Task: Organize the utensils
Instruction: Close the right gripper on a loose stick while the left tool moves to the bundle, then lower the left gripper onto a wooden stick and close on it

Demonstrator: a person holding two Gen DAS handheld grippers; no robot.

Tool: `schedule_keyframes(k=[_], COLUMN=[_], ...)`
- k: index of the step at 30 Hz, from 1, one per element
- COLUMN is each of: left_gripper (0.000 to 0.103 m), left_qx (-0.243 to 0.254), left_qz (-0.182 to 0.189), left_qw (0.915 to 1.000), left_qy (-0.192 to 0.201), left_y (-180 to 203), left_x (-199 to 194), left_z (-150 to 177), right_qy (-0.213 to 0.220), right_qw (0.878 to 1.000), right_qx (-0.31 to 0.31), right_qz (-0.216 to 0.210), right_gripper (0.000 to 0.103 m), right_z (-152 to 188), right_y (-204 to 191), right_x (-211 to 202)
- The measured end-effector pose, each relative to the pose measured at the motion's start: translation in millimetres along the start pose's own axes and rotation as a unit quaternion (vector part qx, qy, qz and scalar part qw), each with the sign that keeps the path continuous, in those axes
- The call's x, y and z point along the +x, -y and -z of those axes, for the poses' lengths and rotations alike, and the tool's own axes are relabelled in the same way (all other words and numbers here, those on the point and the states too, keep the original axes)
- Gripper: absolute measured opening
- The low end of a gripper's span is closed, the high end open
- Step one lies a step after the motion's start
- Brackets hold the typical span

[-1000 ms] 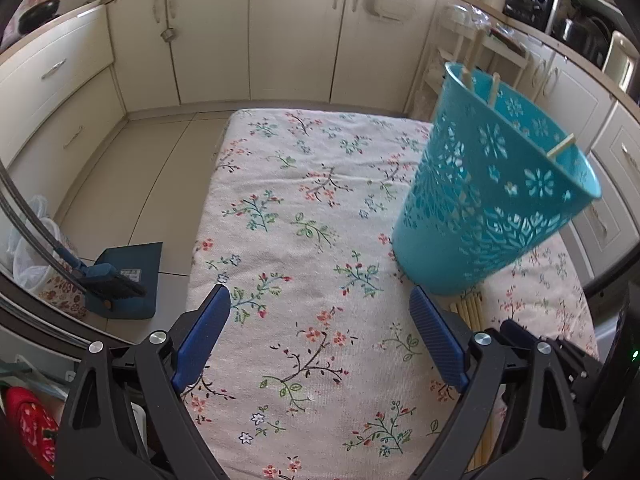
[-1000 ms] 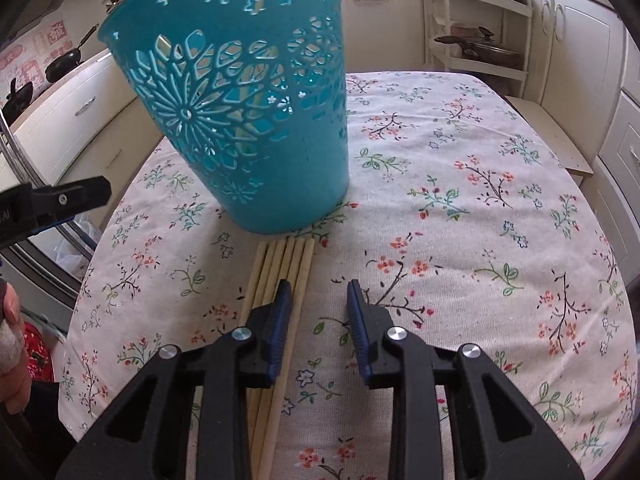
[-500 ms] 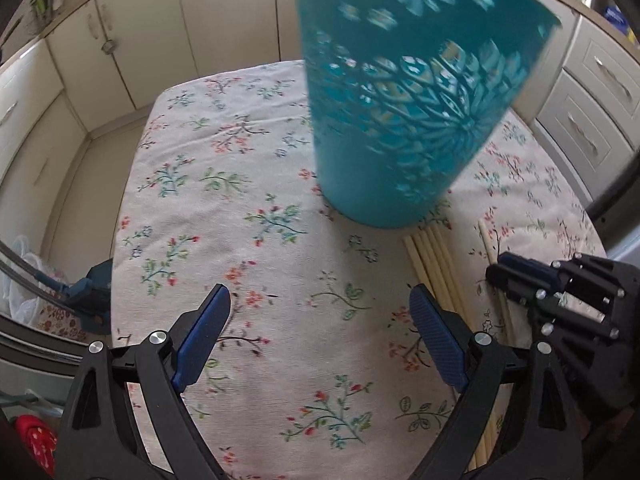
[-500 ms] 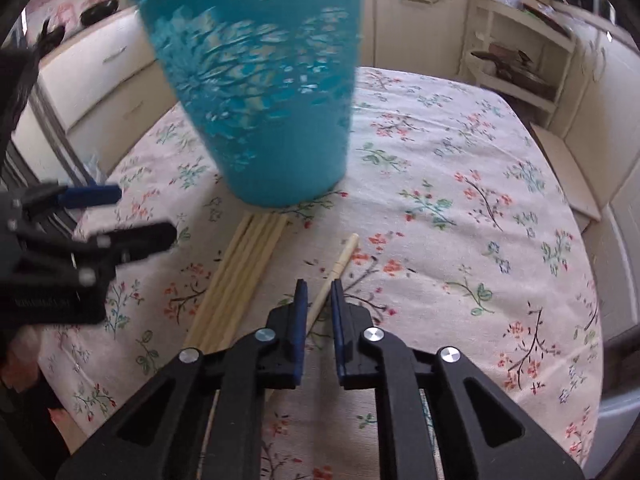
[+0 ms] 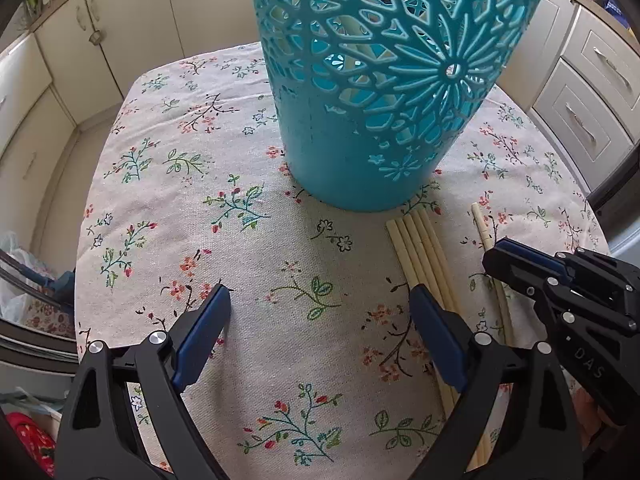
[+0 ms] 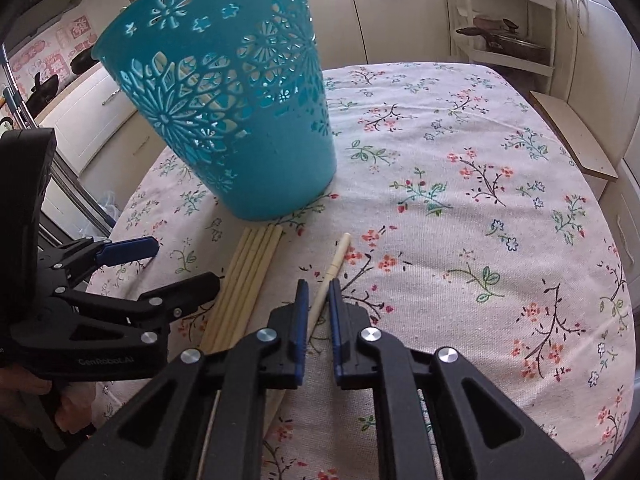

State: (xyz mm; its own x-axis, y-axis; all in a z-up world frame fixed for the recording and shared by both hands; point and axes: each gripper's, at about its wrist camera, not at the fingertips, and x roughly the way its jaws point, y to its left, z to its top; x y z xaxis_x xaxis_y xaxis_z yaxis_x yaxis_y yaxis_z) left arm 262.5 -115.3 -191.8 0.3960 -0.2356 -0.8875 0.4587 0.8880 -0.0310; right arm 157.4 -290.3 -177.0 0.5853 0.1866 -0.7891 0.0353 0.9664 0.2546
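Note:
A teal perforated basket point(image 5: 384, 92) stands upright on the floral tablecloth, and it shows in the right wrist view point(image 6: 236, 120) too. Several pale chopsticks lie side by side point(image 5: 424, 260) in front of it point(image 6: 248, 280). One chopstick point(image 6: 330, 270) lies apart from the bundle. My right gripper point(image 6: 318, 292) is shut on this single chopstick and shows in the left wrist view point(image 5: 504, 256) at the right. My left gripper point(image 5: 320, 292) is open and empty, left of the bundle, and shows in the right wrist view point(image 6: 184, 260).
The tablecloth point(image 6: 480, 208) covers the whole table. Cream kitchen cabinets point(image 5: 100, 40) surround it. A shelf rack with a pan point(image 6: 504, 36) stands at the back right. A low wooden board point(image 6: 572, 132) sits beside the table's right edge.
My right gripper closed onto one chopstick and pulled it aside from the bundle. My left gripper moved closer to the basket and stayed open.

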Motion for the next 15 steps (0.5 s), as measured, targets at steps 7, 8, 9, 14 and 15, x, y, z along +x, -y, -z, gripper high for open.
schedule_keyframes(k=[7,8,9,14,15], left_gripper=[0.087,0.087,0.087,0.087,0.087], left_qx=[-0.010,-0.009,-0.007,0.003,0.003], left_qz=[0.019,0.018,0.017,0.009,0.009], left_qw=[0.9998,0.9998,0.9998,0.9999,0.9999], left_qy=[0.005,0.003,-0.001,0.003,0.004], left_y=[0.5,1.6,3.0,7.6,8.1], left_x=[-3.7,-2.5,-0.9,-1.0,-1.1], left_z=[-1.7,-1.4,-1.0,-0.4,-0.4], right_qy=[0.000,0.001,0.001,0.000,0.000], right_qw=[1.000,1.000,1.000,1.000,1.000], right_qx=[0.002,0.002,0.002,0.002,0.002], right_qz=[-0.001,-0.001,-0.002,-0.002,-0.002], right_gripper=[0.011,0.011,0.011,0.011,0.011], right_z=[1.5,1.5,1.5,1.4,1.4], right_y=[-0.7,-0.7,-0.6,-0.7,-0.7], right_x=[-1.4,-1.4,-1.4,-1.3,-1.4])
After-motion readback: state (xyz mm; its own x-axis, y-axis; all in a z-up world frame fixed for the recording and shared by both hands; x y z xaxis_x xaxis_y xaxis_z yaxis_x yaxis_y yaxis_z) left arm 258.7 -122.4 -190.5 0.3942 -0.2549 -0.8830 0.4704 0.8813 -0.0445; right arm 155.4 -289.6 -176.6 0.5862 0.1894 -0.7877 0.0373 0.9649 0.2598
